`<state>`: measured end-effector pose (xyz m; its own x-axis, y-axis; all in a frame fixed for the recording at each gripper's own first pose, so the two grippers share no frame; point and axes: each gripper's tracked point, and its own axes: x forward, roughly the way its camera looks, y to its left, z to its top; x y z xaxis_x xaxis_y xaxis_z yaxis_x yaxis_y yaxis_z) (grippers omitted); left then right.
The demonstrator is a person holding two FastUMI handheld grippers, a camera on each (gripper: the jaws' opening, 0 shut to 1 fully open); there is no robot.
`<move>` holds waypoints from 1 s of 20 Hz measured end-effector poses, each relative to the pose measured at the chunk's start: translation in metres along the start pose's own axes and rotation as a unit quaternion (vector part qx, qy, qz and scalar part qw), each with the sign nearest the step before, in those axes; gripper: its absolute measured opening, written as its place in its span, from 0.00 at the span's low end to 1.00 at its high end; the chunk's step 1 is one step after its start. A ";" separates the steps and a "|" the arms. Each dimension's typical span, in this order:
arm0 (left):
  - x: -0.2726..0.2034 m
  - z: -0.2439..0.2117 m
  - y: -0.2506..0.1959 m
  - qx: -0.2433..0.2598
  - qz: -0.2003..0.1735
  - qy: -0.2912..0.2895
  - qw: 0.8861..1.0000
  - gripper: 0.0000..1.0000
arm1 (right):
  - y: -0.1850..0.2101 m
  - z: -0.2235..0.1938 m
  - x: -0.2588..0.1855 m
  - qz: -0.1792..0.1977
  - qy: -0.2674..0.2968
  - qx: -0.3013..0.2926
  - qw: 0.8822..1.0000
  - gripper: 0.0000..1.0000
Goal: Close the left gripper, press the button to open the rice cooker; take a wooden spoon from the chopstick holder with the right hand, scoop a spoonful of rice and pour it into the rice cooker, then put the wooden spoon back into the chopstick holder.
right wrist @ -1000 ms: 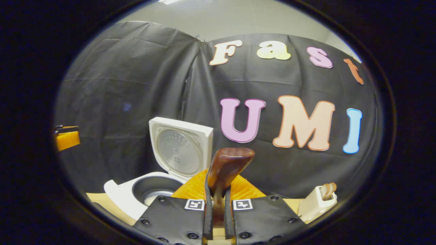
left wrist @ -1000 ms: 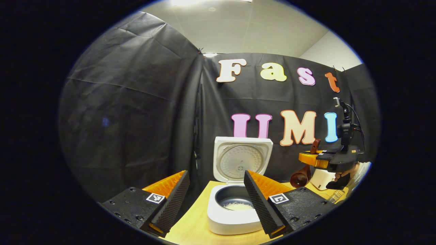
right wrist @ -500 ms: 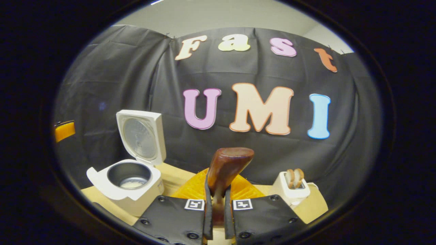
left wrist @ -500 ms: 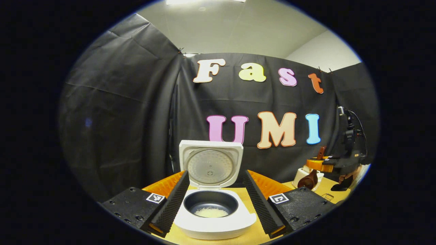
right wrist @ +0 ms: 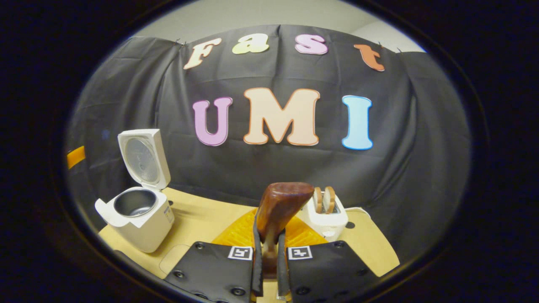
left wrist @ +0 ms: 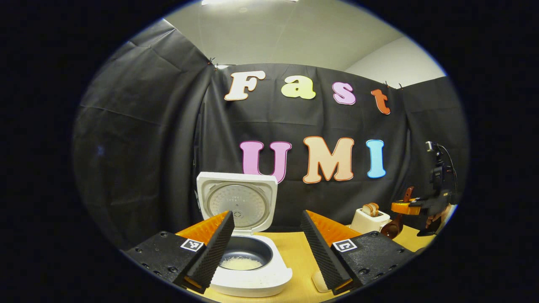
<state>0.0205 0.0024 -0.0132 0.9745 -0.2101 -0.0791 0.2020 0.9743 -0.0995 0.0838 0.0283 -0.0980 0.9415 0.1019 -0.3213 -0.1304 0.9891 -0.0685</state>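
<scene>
The white rice cooker (left wrist: 248,277) stands with its lid (left wrist: 236,201) up, and a little white rice (left wrist: 241,263) lies in the dark pot. My left gripper (left wrist: 267,214) is open in front of it, and nothing sits between its fingers. At the far right of the left gripper view, my right gripper (left wrist: 405,207) carries the wooden spoon (left wrist: 391,228) with its bowl hanging down. In the right gripper view, my right gripper (right wrist: 268,242) is shut on the spoon's handle and the brown bowl (right wrist: 280,204) rises ahead. The cooker (right wrist: 137,212) stands far to its left.
A white toaster-like box (right wrist: 326,215) with two brown pieces upright in it stands just beyond the spoon, near the wooden table's (right wrist: 202,219) back edge. It also shows in the left gripper view as a white box (left wrist: 369,218). A pale flat piece (left wrist: 317,281) lies by my left gripper's right finger.
My right gripper has carried the spoon rightward, away from the cooker and toward the white box. The cooker has slid left in both views. My left gripper stays open.
</scene>
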 end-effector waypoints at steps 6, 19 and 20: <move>0.006 0.003 -0.025 0.008 -0.013 0.001 1.000 0.95 | -0.037 -0.034 -0.013 -0.019 0.034 0.024 0.999 0.15; 0.006 0.005 -0.053 0.016 -0.019 0.005 1.000 0.95 | -0.067 -0.134 -0.011 -0.031 0.119 0.120 0.985 0.17; 0.005 0.004 -0.053 0.017 -0.017 0.005 1.000 0.95 | -0.069 -0.146 -0.012 -0.035 0.124 0.133 0.983 0.18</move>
<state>0.0153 -0.0502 -0.0040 0.9659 -0.2441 -0.0861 0.2387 0.9687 -0.0677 0.0367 -0.0570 -0.2271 0.8362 0.0356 -0.5473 0.0493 0.9890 0.1397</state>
